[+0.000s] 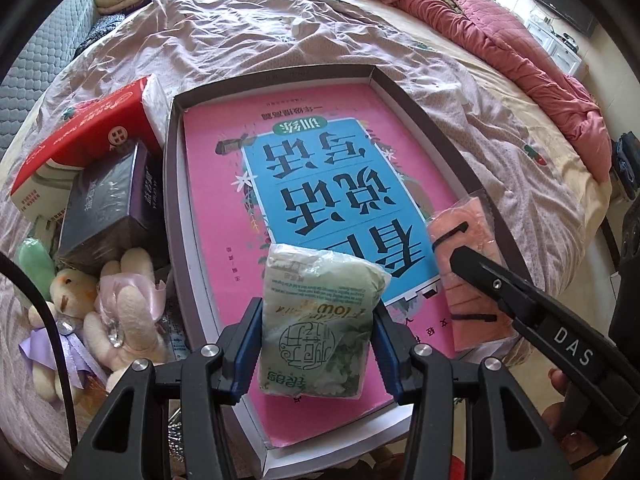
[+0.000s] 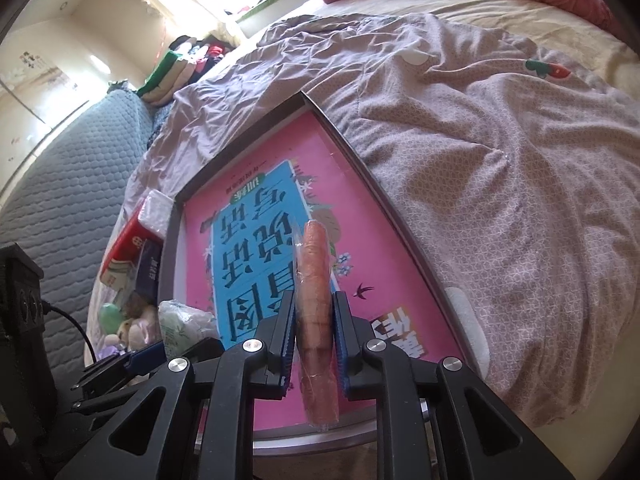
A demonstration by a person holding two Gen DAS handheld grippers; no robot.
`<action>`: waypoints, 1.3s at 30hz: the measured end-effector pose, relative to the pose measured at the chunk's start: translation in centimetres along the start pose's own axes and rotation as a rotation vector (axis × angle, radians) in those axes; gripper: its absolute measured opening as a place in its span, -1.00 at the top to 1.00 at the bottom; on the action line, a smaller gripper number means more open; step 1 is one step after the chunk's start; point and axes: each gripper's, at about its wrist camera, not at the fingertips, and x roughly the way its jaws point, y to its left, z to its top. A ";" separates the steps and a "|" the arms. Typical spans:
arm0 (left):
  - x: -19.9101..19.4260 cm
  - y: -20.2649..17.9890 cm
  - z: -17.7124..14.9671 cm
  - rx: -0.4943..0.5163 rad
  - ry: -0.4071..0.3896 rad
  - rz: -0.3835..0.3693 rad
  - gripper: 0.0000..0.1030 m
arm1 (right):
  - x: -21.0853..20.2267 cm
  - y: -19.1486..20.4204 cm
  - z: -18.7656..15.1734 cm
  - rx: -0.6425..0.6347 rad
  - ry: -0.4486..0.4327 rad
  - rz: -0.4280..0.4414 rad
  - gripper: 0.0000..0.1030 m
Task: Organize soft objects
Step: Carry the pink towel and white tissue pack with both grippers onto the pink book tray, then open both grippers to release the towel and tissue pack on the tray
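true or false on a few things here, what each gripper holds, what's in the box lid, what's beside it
1. The left gripper is shut on a green tissue pack. True.
2. The right gripper is empty. False: it is shut on an orange packet.
3. A pink book lies in the shallow box. True.
4. The plush rabbits sit inside the box. False: they lie on the bed outside it, beside the dark carton.
5. The red tissue pack is outside the box. True.
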 end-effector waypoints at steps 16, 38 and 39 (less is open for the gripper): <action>0.1 -0.1 -0.2 -0.002 0.003 0.015 0.00 | -1.3 0.0 0.2 -0.010 -0.040 -0.047 0.35; -1.0 -0.3 -0.2 -0.005 -0.008 -0.031 -0.22 | -2.7 0.5 0.5 -0.038 -0.074 -0.088 -0.04; -1.1 -0.3 -0.2 -0.004 -0.009 -0.033 -0.24 | -2.8 0.6 0.5 -0.039 -0.076 -0.087 -0.04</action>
